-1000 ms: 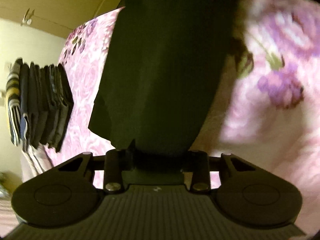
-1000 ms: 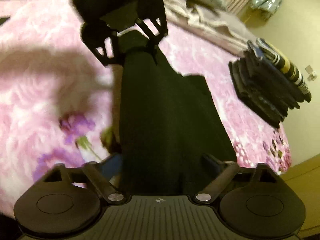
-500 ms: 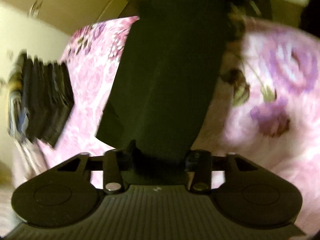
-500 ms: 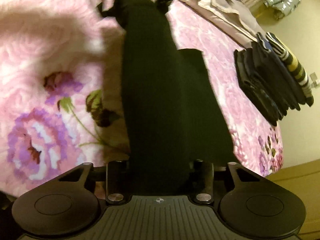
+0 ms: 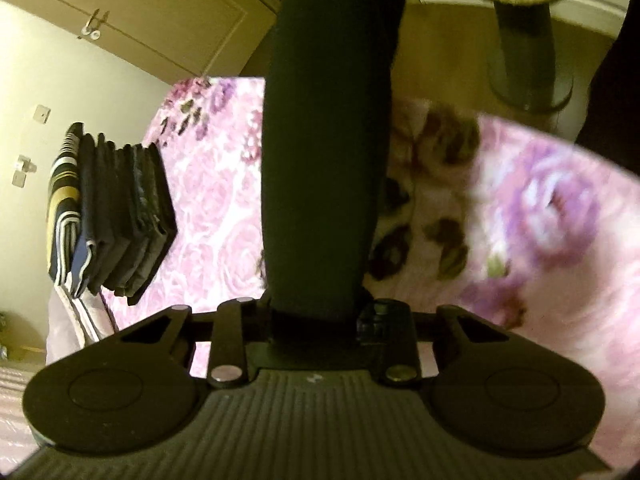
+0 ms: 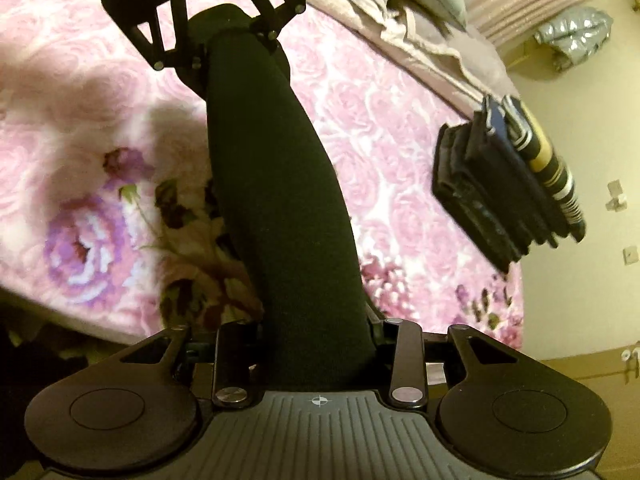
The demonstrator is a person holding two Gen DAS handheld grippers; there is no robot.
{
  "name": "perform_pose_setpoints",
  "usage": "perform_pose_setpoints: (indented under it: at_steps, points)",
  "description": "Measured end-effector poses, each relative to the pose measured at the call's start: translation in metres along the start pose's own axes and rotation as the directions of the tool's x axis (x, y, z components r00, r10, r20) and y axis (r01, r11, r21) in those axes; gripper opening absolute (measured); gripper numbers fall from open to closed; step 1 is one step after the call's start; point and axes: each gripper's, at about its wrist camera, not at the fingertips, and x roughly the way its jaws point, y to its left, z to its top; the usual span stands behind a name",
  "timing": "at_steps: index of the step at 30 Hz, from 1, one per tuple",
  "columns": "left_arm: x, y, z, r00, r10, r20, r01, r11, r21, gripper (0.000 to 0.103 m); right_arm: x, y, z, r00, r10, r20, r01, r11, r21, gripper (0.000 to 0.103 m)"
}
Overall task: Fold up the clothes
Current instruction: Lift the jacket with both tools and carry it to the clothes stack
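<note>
Lifted garment [image 5: 324, 160] now spans pink floral bedspread [image 5: 216, 208].

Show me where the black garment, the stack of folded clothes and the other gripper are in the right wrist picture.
black garment [image 6: 280, 208]: right wrist view, middle of the stretched cloth.
stack of folded clothes [image 6: 508, 184]: right wrist view, dark middle layers.
left gripper [image 6: 224, 36]: right wrist view, between its fingertips, clamped on the garment's far end.

Black garment [image 5: 324, 152], plain dark knit, pulled into a long narrow band, slightly rolled at edges, held off the pink floral blanket [image 5: 216, 200], w/ each end pinched in a gripper. Stack of folded clothes [image 5: 112, 212], mostly dark, one striped black/yellow/white piece at the far end, sits on blanket near its edge, well apart from the garment.
</note>
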Motion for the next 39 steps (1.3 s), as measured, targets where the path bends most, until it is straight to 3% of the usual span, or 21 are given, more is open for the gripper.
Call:
perform_pose_setpoints:
  at_steps: [8, 16, 29, 35, 39]
  points:
    - [-0.063, 0.007, 0.026, 0.999, -0.010, -0.034, 0.008, 0.999, -0.040, 0.029, -0.064, -0.012, -0.006, 0.999, 0.012, 0.034, -0.011, 0.999, -0.039, 0.037]
    - [-0.078, 0.025, 0.059, 0.992, 0.010, -0.122, -0.023, 0.995, -0.100, 0.029, -0.073, -0.050, -0.023, 0.994, 0.032, 0.107, -0.022, 0.996, -0.090, 0.037]
    - [-0.040, 0.089, 0.190, 0.964, 0.073, -0.255, -0.140, 0.956, -0.257, 0.029, -0.044, -0.204, -0.125, 0.972, 0.038, 0.234, 0.008, 0.981, -0.192, 0.037]
    - [-0.027, 0.125, 0.220, 0.957, 0.124, -0.264, -0.198, 0.940, -0.279, 0.029, -0.039, -0.267, -0.149, 0.962, -0.015, 0.273, 0.070, 0.979, -0.192, 0.037]
    - [-0.020, 0.153, 0.218, 0.949, 0.177, -0.260, -0.247, 0.930, -0.271, 0.028, -0.029, -0.302, -0.145, 0.957, -0.038, 0.289, 0.097, 0.976, -0.194, 0.037]
